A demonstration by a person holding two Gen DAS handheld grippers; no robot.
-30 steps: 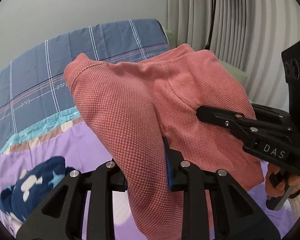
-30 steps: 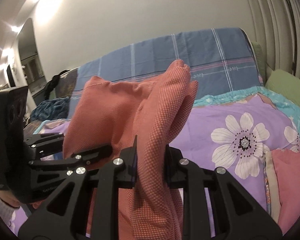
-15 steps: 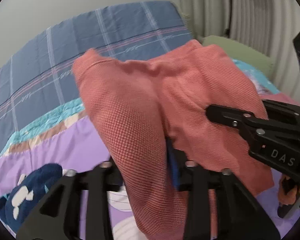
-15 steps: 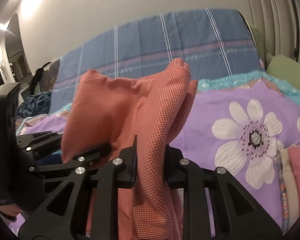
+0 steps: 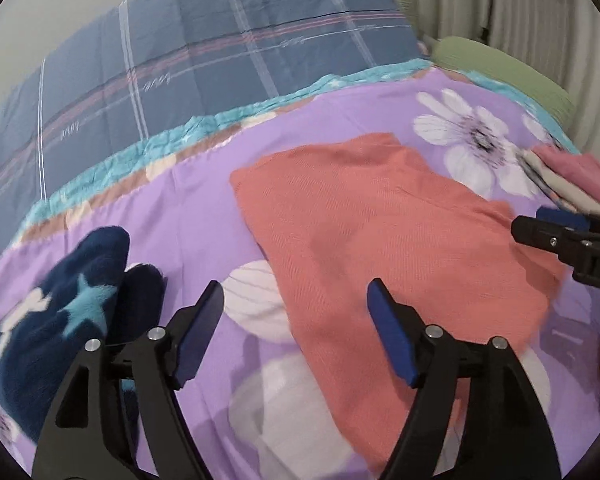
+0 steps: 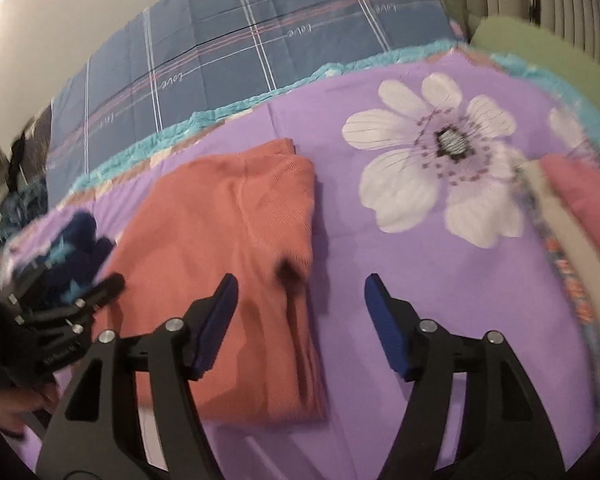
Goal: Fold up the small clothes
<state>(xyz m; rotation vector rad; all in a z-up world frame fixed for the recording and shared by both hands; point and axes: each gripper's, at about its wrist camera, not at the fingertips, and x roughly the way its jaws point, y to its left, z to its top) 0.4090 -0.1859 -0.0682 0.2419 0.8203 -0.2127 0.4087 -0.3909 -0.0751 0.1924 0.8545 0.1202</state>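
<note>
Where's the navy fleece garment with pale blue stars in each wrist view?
Left wrist: navy fleece garment with pale blue stars lies lower left, left of the tool.
Right wrist: it sits at mid-left, blurred.
Shared landmark: the salmon-orange knit garment on the purple floral bedsheet.

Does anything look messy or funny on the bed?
A little. The orange garment lies flat on the purple bedspread, but its right edge is bunched into ridges and a dark mark shows there. The rest looks tidy.
</note>
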